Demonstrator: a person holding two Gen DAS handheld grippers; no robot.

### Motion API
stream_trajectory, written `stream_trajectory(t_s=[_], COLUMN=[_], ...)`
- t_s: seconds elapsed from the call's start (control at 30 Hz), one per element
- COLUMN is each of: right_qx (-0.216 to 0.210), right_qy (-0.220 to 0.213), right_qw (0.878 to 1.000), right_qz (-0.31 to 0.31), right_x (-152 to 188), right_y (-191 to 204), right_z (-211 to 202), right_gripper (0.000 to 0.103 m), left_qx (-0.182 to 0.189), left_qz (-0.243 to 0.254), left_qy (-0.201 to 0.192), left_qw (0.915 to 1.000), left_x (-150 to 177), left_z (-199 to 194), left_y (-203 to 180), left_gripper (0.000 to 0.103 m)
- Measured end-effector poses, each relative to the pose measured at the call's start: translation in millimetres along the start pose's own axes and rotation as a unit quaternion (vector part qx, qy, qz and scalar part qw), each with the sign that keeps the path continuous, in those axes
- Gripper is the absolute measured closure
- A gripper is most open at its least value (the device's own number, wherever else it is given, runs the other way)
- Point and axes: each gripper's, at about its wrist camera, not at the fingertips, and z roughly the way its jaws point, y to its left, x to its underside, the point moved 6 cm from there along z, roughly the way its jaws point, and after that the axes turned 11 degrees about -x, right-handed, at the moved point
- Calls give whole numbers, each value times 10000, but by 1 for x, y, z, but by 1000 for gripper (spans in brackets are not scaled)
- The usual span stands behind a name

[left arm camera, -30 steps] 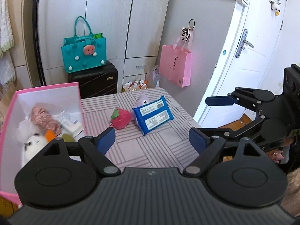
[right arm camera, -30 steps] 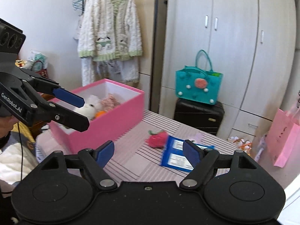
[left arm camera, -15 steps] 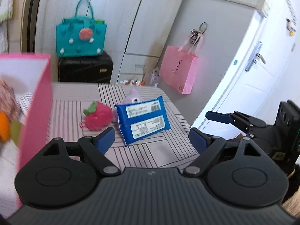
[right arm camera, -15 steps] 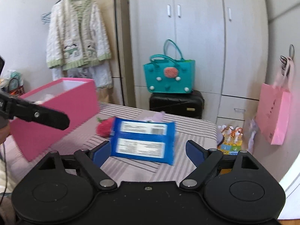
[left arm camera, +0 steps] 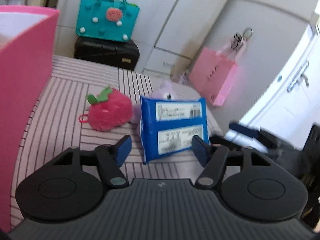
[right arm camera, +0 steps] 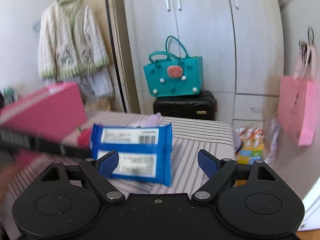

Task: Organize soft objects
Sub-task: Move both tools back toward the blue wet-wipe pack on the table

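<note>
- The left gripper [left arm camera: 160,147] has its two blue-padded fingers [left arm camera: 123,147] spread but closing; the lower edge of the blue wipes pack [left arm camera: 173,127] sits between the tips, and the pads do not yet press on it.
- The right gripper [right arm camera: 158,163] has its two fingers [right arm camera: 108,163] spread wide; the same pack [right arm camera: 133,150] lies in front of the left one and reaches partway across the gap, with no pad pressing it.
- One blue wipes pack lies flat on the striped tabletop [left arm camera: 60,116], showing two white printed labels.
- One red plush strawberry [left arm camera: 109,113] with green leaves rests at ten o'clock of the pack in the left wrist view, just beside it.
- One pale purple soft thing [left arm camera: 166,90] peeks out at twelve o'clock of the pack, partly hidden behind it; I cannot tell what it is.
- One pink box [left arm camera: 24,84] stands at nine o'clock of the strawberry, on the table's left part; its contents cannot be made out.
- In the left wrist view the right gripper appears blurred at three o'clock; in the right wrist view the left gripper crosses at nine o'clock, also blurred.
- Beyond the table: one teal handbag [right arm camera: 174,74] atop one black case [right arm camera: 185,106], and one pink paper bag [right arm camera: 298,108] hanging at two o'clock.
- One cream cardigan [right arm camera: 70,44] hangs at eleven o'clock in the right wrist view.
- White wardrobe doors [right arm camera: 200,30] fill the back.
</note>
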Motion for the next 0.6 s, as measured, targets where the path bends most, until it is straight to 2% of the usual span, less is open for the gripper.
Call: stream_trajectory(t_s=[0.17, 0.33, 0.43, 0.47, 0.5, 0.53, 0.6], right_qx=[-157, 162, -30, -51, -71, -6, 97], right_qy=[251, 370, 398, 365, 345, 351, 370], right_qw=[9992, 9989, 9991, 9993, 9994, 9993, 9990], right_qz=[253, 254, 123, 54, -13, -99, -230], right_x=[-1, 8, 9, 8, 8, 8, 9], right_y=[-8, -13, -5, -2, 0, 2, 7], right_z=[21, 37, 37, 36, 36, 36, 36], right_gripper=[16, 16, 16, 17, 18, 25, 29], left_qx=[-27, -170, -108, -79, -50, 12, 165], left_qz=[-278, -347, -290, -299, -315, -309, -248], left_qy=[102, -108, -166, -196, -187, -134, -19], left_qw=[9996, 9992, 9994, 9993, 9993, 9994, 9996], left_x=[3, 3, 4, 4, 5, 5, 7], left_z=[13, 16, 17, 18, 18, 20, 22], left_y=[9, 8, 5, 5, 5, 5, 3], left_gripper=[44, 44, 45, 47, 54, 57, 66])
